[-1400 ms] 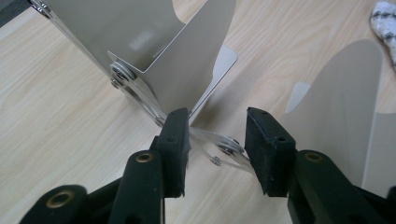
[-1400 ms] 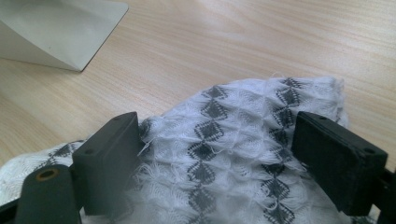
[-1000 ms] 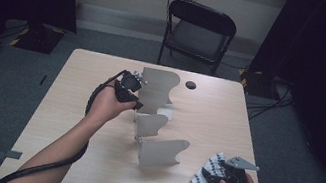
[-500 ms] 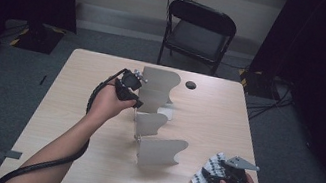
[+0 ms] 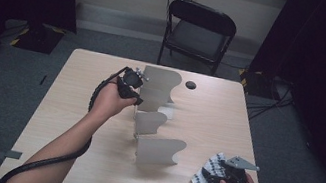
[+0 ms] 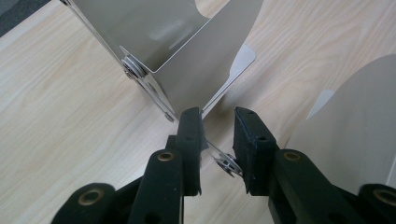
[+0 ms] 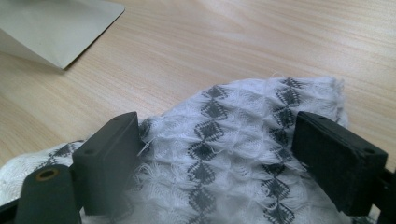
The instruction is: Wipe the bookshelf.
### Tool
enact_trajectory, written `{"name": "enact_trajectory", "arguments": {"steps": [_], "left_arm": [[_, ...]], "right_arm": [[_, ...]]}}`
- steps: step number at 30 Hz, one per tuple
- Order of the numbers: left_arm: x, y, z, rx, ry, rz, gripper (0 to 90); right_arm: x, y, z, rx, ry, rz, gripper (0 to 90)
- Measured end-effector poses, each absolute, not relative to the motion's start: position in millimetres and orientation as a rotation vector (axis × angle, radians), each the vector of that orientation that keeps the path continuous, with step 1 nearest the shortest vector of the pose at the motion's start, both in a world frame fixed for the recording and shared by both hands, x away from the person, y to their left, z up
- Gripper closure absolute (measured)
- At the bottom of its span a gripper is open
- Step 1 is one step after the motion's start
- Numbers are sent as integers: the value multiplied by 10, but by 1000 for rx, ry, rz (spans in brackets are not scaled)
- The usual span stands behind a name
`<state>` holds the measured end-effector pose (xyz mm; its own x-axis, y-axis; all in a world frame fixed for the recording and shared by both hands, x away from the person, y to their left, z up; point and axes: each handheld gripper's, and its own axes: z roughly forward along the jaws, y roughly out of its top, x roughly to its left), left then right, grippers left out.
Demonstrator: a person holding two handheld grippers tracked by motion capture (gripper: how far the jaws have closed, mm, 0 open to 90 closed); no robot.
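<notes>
On the table point(image 5: 69, 120), in the high view, we see a metal stand of 3 curved panels point(image 5: 152, 120) near the middle, its panels joined one behind the other. The left gripper point(image 5: 135, 98) is held by the person's left hand point(image 5: 107, 99) against the left edge of the stand, close to the tallest panel. At the near right corner of the table the right gripper point(image 5: 221, 179) rests on a white cloth with dark diamonds point(image 5: 207, 173). A small black disc point(image 5: 190, 84) lies on the far side, well apart from both grippers, and a black folding chair point(image 5: 198, 31) stands behind the table.

In the left gripper view, we see the 2 black jaws on both sides of a thin metal strip with a rivet point(image 6: 225, 161), which is part of the stand. The jaws have just been closing; one pad meets the panel's edge, but a narrow gap remains by the other pad, so the strip is between them and not yet clamped.

In the right gripper view, the 2 jaws stand wide apart. The cloth bulges up between them and touches both pads. We cannot tell if they squeeze it. A corner of a metal panel point(image 7: 56, 28) stands at the upper left.
</notes>
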<state>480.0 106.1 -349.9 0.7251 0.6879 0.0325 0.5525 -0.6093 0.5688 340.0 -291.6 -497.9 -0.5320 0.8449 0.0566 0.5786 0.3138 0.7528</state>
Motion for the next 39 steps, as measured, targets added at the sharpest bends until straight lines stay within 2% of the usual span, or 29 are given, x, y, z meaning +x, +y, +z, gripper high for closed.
{"name": "enact_trajectory", "arguments": {"steps": [9, 16, 39], "left_arm": [[4791, 1088, -3512, 2362, 959, 339, 718], [4739, 1101, -3615, 2314, 1022, 303, 638], [4848, 1107, -3594, 2332, 1063, 336, 729]], "right_arm": [[3399, -2915, -4979, 1273, 2238, 1061, 149], [3399, -2915, -4979, 1273, 2238, 1061, 149], [3401, -2917, -4979, 1274, 2238, 1062, 148]]}}
